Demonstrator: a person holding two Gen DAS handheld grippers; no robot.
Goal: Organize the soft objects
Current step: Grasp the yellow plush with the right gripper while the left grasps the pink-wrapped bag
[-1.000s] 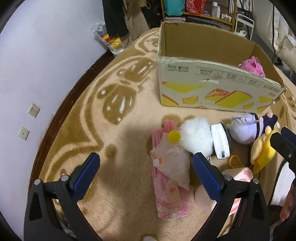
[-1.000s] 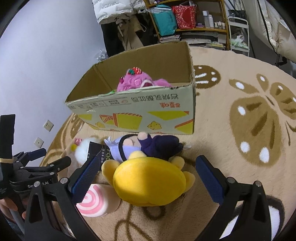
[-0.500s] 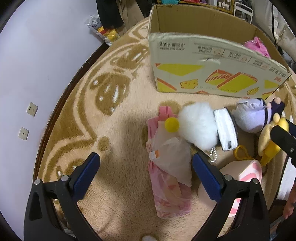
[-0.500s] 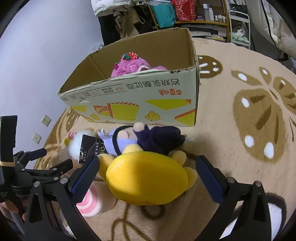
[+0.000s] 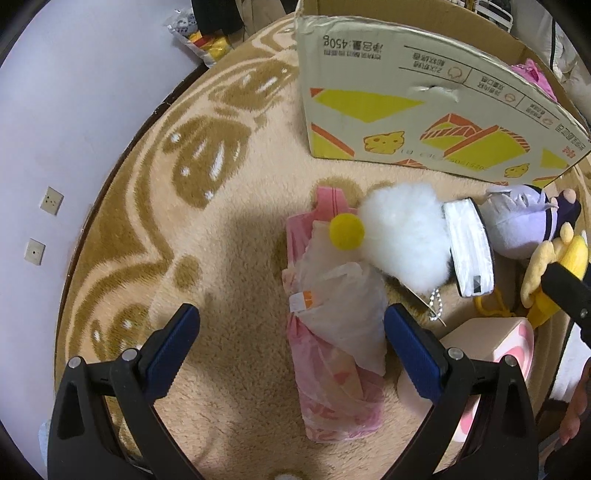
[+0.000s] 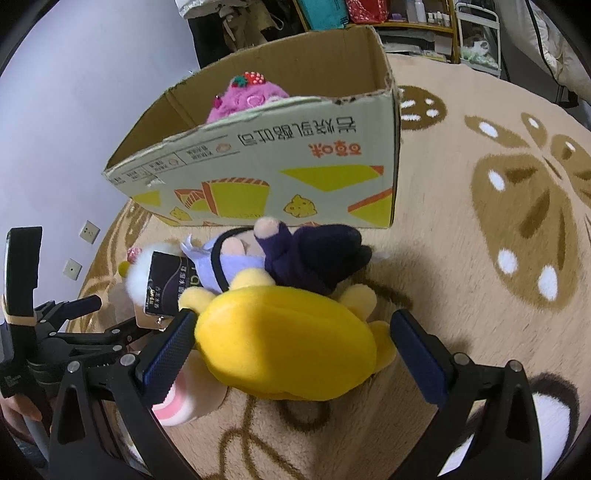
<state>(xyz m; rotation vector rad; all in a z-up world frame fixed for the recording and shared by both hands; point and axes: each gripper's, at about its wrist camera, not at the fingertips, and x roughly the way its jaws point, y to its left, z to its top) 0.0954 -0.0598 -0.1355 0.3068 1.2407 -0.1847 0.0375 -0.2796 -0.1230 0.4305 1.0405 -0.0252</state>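
Observation:
My left gripper (image 5: pixel 291 325) is open over a pink plastic-wrapped bundle (image 5: pixel 332 369) on the rug, fingers on either side of it, not touching. A white fluffy plush with a yellow ball (image 5: pixel 402 236) lies beyond it. My right gripper (image 6: pixel 291 332) is open around a yellow plush (image 6: pixel 288 350); its left pad is against the plush. A purple doll (image 6: pixel 295 254) lies behind the plush. A cardboard box (image 6: pixel 295 155) holds a pink plush (image 6: pixel 243 99).
A pink-and-white roll cushion (image 5: pixel 491 343) and a small dark-and-white packet (image 5: pixel 469 251) lie between the two grippers. The round beige and brown rug (image 6: pixel 498 221) stretches right. Shelves (image 6: pixel 406 14) stand behind the box; a wall (image 5: pixel 74 110) is at left.
Both grippers have moved forward and lower toward the toys. The yellow plush now sits between the right fingers and the pink bundle is closer between the left ones.

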